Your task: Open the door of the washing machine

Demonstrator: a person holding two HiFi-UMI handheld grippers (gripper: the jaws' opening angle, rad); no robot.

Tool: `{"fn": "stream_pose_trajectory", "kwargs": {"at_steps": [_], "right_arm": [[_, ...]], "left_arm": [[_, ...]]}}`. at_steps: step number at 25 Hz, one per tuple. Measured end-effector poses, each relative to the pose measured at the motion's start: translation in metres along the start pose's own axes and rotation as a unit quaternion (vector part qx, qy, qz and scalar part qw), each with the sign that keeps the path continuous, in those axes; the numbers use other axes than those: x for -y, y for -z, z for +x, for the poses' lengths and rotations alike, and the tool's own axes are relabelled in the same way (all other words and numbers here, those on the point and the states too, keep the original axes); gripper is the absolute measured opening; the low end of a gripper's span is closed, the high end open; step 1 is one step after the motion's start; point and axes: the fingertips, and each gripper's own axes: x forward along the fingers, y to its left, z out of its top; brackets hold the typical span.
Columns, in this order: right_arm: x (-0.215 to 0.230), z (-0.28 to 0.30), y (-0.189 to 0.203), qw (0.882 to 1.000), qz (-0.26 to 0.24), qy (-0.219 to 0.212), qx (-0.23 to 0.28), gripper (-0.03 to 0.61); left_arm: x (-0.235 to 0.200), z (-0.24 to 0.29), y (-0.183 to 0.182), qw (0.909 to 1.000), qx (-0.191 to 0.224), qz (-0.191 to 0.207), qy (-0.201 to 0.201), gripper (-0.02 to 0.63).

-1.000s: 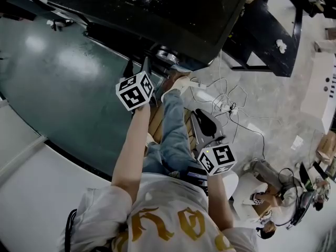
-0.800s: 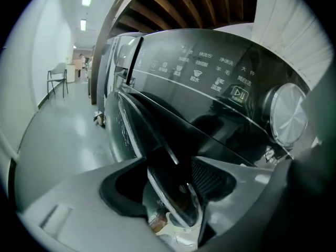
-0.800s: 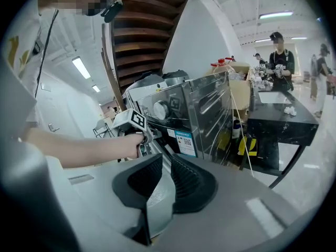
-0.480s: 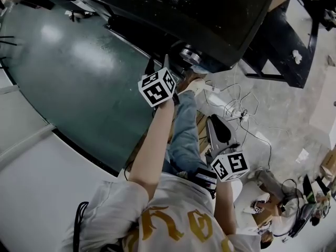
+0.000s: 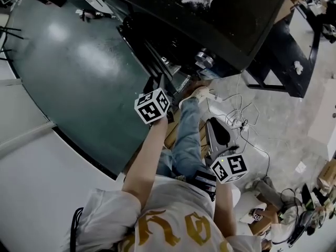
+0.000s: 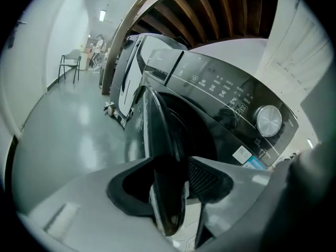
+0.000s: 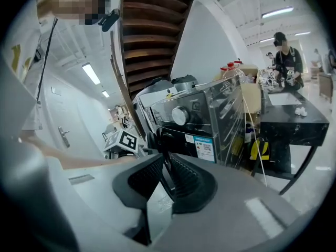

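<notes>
The black washing machine [image 5: 220, 14] stands at the top of the head view. Its round door [image 6: 157, 135] is swung partly away from the front, and the dark drum opening [image 6: 197, 127] shows behind it. My left gripper [image 6: 169, 196] is shut on the door's rim, which runs between its two fingers. In the head view that left gripper [image 5: 157, 87] is at the machine's front, with its marker cube below it. The control panel with a silver knob [image 6: 269, 121] lies to the right. My right gripper [image 7: 164, 178] is shut on nothing and hangs back by the person's leg [image 5: 214, 135].
A black table [image 5: 286, 51] stands right of the machine, and white cables [image 5: 236, 109] lie on the floor beside it. The person's leg and white shoe [image 5: 195, 93] are under the door. A person [image 7: 286, 46] stands at that table. A chair [image 6: 68, 67] is far left.
The left gripper has come back toward the person with the door's rim in it, and the door has swung out from the machine's front. The right gripper has barely moved.
</notes>
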Motion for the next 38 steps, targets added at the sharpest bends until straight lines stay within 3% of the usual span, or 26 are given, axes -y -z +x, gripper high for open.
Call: {"fn": "stream_pose_trajectory", "kwargs": {"at_steps": [9,16,27,33,38], "right_arm": [[-0.042,0.007,0.004,0.999,-0.025,-0.032,-0.005,0.049],[-0.069,0.009,0.005,0.998,-0.042,-0.051,-0.003,0.04],[-0.079,0.015,0.014,0.997,-0.054,-0.059,-0.013,0.029],[-0.083,0.028,0.019,0.995,-0.063,-0.075,-0.023,0.029],[-0.081,0.03,0.031,0.994,-0.066,-0.074,-0.04,0.025]], "left_arm": [[-0.047,-0.033,0.006,0.9999,-0.011,0.004,0.004,0.192],[-0.1,-0.062,0.003,0.9998,-0.011,0.007,-0.018,0.181],[-0.205,-0.105,-0.023,0.9947,0.012,0.022,-0.099,0.171],[-0.26,-0.111,-0.049,0.9878,0.026,0.058,-0.142,0.167],[-0.289,-0.105,-0.066,0.9857,0.018,0.094,-0.138,0.169]]}}
